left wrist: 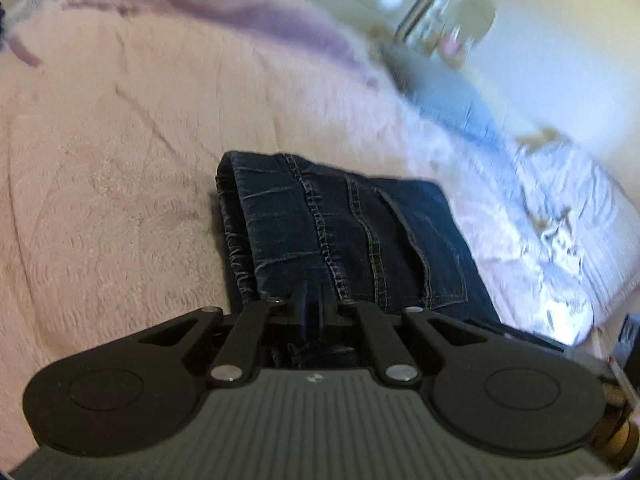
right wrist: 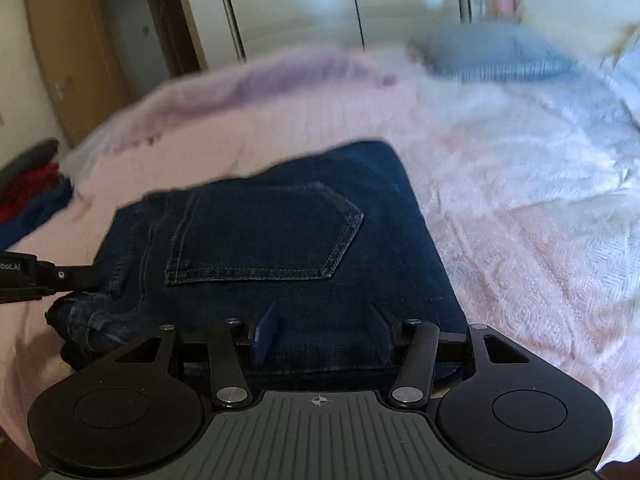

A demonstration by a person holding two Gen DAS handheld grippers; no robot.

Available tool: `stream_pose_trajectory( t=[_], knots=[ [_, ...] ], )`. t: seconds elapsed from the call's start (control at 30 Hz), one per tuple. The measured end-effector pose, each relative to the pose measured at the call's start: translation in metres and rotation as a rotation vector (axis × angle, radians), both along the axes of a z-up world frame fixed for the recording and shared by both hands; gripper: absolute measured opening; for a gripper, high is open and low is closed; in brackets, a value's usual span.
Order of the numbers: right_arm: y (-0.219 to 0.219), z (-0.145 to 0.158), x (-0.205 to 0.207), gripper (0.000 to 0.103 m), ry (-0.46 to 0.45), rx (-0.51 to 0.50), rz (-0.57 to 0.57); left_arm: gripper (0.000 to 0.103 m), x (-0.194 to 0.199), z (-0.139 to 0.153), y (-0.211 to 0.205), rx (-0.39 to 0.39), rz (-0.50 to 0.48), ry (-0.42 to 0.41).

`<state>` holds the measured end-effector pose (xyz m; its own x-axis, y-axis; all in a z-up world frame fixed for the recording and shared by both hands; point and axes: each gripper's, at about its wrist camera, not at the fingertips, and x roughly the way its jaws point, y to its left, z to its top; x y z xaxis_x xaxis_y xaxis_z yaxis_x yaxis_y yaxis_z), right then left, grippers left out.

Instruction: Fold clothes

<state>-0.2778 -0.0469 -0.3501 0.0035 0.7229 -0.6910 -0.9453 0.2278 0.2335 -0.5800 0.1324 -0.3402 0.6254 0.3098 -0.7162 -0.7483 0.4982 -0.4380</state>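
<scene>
At the far left of the right wrist view, a heap of red and blue clothes (right wrist: 28, 196) sits at the edge of the pink blanket (right wrist: 520, 240), likely awaiting their turn. Next comes the left gripper (right wrist: 90, 278), its jaws pinched shut on a bunched corner of the jeans (right wrist: 280, 240), probably to carry or steady that end. The jeans lie folded into a compact block in the middle of the bed, back pocket (right wrist: 264, 236) up. Over their near edge hovers the right gripper (right wrist: 322, 334), jaws spread and clasping nothing, seemingly ready to take the other side. Further right lie a blue pillow (right wrist: 496, 56) and pale bedding (right wrist: 560, 128).
</scene>
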Motion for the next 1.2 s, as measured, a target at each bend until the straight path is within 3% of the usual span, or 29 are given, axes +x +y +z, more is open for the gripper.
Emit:
stream_pose_trajectory(
  t=[0.1,0.23,0.37,0.57,0.77,0.83,0.9,1.2],
  knots=[
    [0.014,0.021,0.027,0.053,0.17,-0.116,-0.081,0.002,0.021,0.034,0.014,-0.053,-0.038,0.113],
    [-0.005,0.046,0.075,0.053,0.394,-0.185,-0.317,0.003,0.064,0.081,0.032,-0.051,-0.113,0.206],
    [-0.04,0.058,0.112,0.053,0.476,-0.224,-0.535,0.003,0.124,0.093,0.054,-0.04,-0.232,0.234],
    [-0.091,0.045,0.126,0.053,0.58,-0.225,-0.877,0.003,0.215,0.071,0.088,-0.066,-0.485,0.258],
    [-0.105,0.036,0.082,0.053,0.668,-0.149,-1.163,0.005,0.274,0.05,0.104,-0.029,-0.74,0.318],
    [-0.094,0.033,0.069,0.053,0.714,-0.097,-1.178,0.018,0.29,0.045,0.112,-0.028,-0.793,0.328],
    [-0.082,0.03,0.058,0.053,0.747,-0.042,-1.187,0.021,0.306,0.037,0.122,-0.053,-0.815,0.32],
    [-0.08,-0.001,0.049,0.05,0.812,0.15,-1.304,0.024,0.361,-0.015,0.151,-0.302,-0.859,0.286]
  ],
)
